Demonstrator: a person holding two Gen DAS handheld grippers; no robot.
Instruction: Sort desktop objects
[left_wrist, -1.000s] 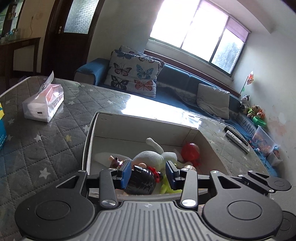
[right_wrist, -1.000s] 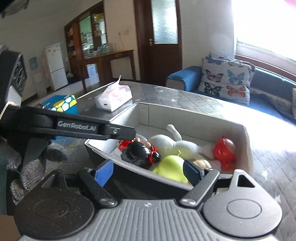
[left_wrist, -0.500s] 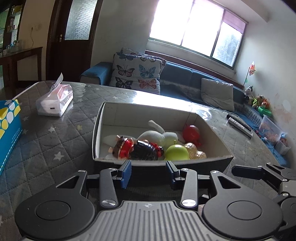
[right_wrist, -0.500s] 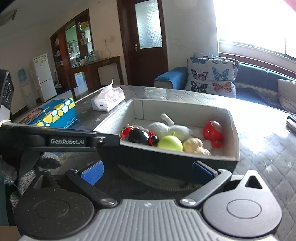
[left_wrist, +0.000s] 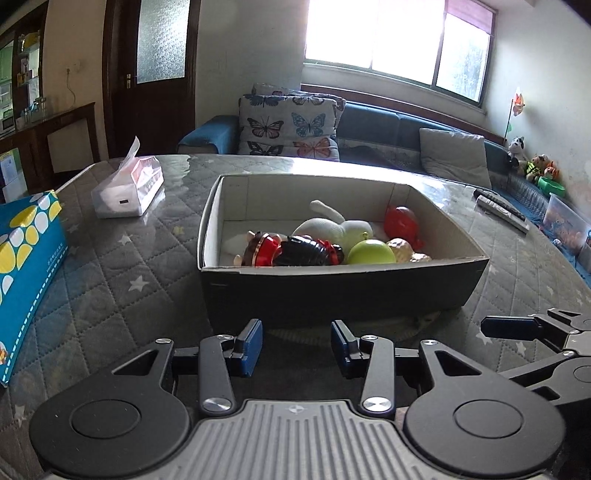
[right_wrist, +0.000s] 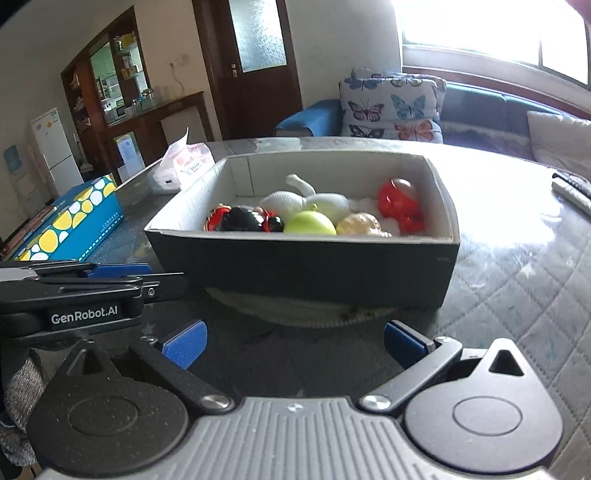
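Observation:
A dark cardboard box (left_wrist: 343, 288) (right_wrist: 306, 266) stands on the table and holds several toys: a black and red toy (left_wrist: 291, 251) (right_wrist: 245, 219), a green apple (left_wrist: 371, 253) (right_wrist: 312, 223), a white plush (left_wrist: 332, 225) (right_wrist: 295, 199), a red toy (left_wrist: 402, 221) (right_wrist: 400, 201) and a tan ball (right_wrist: 360, 225). My left gripper (left_wrist: 296, 345) is open and empty in front of the box. My right gripper (right_wrist: 295, 341) is open wide and empty, also in front of the box.
A blue tissue box (left_wrist: 26, 266) (right_wrist: 70, 221) lies at the left edge of the quilted table (left_wrist: 122, 280). A white tissue pack (left_wrist: 127, 188) (right_wrist: 184, 166) sits behind it. Remote controls (left_wrist: 500, 210) lie at the right. A sofa with cushions (left_wrist: 291, 127) stands beyond.
My left gripper has let go of the black and red toy inside the box and pulled back out. Both grippers have drawn back from the box.

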